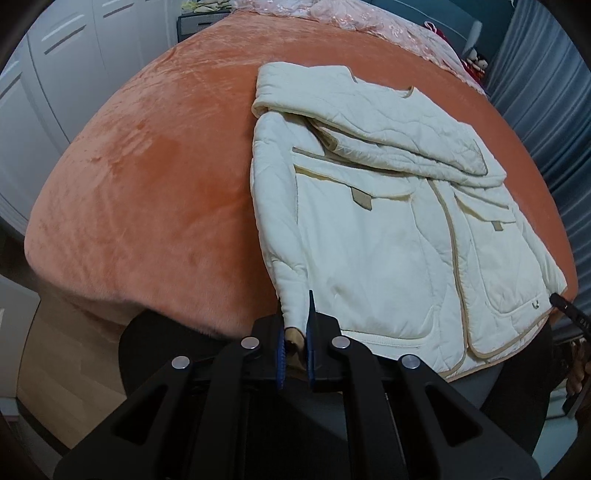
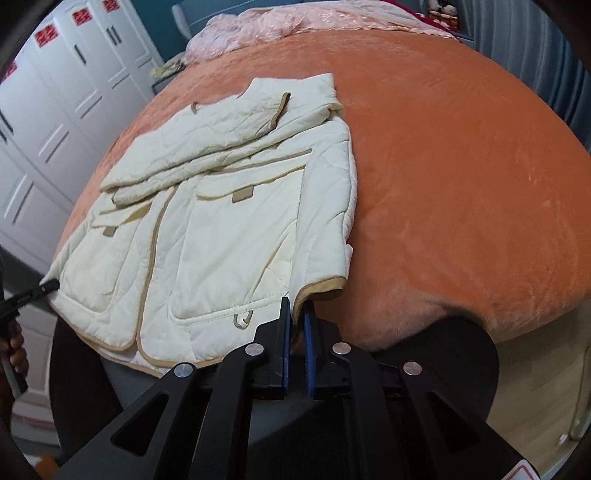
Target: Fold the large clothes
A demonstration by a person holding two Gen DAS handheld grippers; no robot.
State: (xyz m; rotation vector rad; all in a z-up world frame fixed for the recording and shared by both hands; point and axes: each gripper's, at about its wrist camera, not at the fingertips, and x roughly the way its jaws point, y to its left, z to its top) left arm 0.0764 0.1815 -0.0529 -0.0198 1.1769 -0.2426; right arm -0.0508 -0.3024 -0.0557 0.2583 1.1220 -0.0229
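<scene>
A cream quilted jacket [image 1: 373, 229] with tan trim lies front up on the orange bed [image 1: 147, 192]; it also shows in the right wrist view [image 2: 221, 221]. One sleeve is folded across its chest. My left gripper [image 1: 297, 332] is shut on the cuff of the jacket's left-side sleeve [image 1: 291, 321] at the near bed edge. My right gripper [image 2: 297, 317] is nearly closed at the jacket's hem corner [image 2: 321, 290] by the tan-trimmed edge; a thin bit of fabric sits between the pads. Each gripper's tip shows at the edge of the other's view.
The orange plush bed cover [image 2: 461, 184] spreads wide beside the jacket. Pink lace bedding [image 2: 295, 22] lies at the far end. White wardrobes [image 2: 55, 110] stand on one side, blue curtains [image 1: 546, 92] on the other. Wooden floor [image 1: 55, 369] lies below the bed edge.
</scene>
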